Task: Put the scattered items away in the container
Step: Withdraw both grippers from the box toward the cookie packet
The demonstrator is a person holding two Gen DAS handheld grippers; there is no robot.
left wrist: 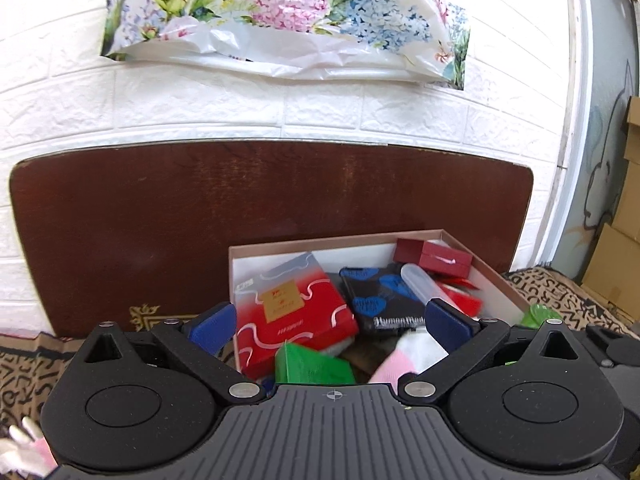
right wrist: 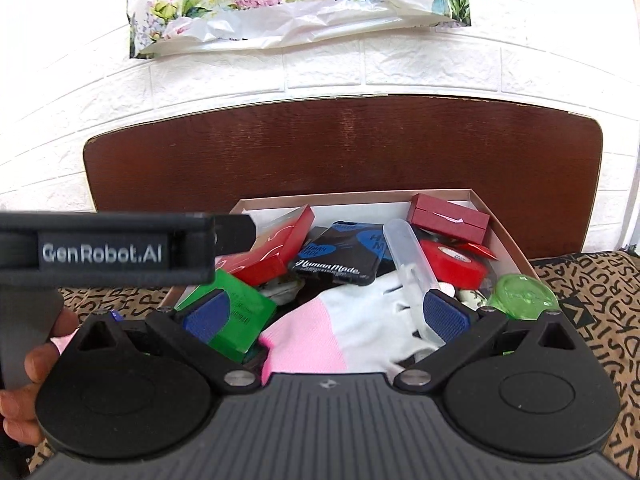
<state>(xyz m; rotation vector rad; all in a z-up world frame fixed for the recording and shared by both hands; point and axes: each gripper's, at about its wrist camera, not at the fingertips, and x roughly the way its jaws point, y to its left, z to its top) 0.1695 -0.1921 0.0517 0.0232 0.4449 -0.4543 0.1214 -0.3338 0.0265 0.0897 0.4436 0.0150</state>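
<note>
The container (right wrist: 500, 224), a shallow white-lined cardboard box, sits on a letter-patterned cloth (right wrist: 592, 280) against a dark wooden board (right wrist: 340, 144) at the far side, and it is already piled high; that crowding looks like the main hazard, since anything added on top may slide back out over the low near rim; the pink-and-white glove (right wrist: 340, 336) drapes loosely at the near edge and seems likeliest to be dragged out if a finger catches it; the clear plastic tube (right wrist: 404, 256) leans across the heap and could roll; the green glass piece (right wrist: 524, 292) sits at the right wall, whether inside or just outside I cannot tell; a red patterned box (left wrist: 288, 308), a black phone case (right wrist: 344, 256), a green box (right wrist: 236, 316), a red tape roll (right wrist: 452, 264) and a maroon case (right wrist: 448, 216) fill the rest; the left gripper (left wrist: 332, 320) hovers over the box with jaws wide apart and holding nothing; the right gripper (right wrist: 326, 316) does likewise, empty and spread wide.
</note>
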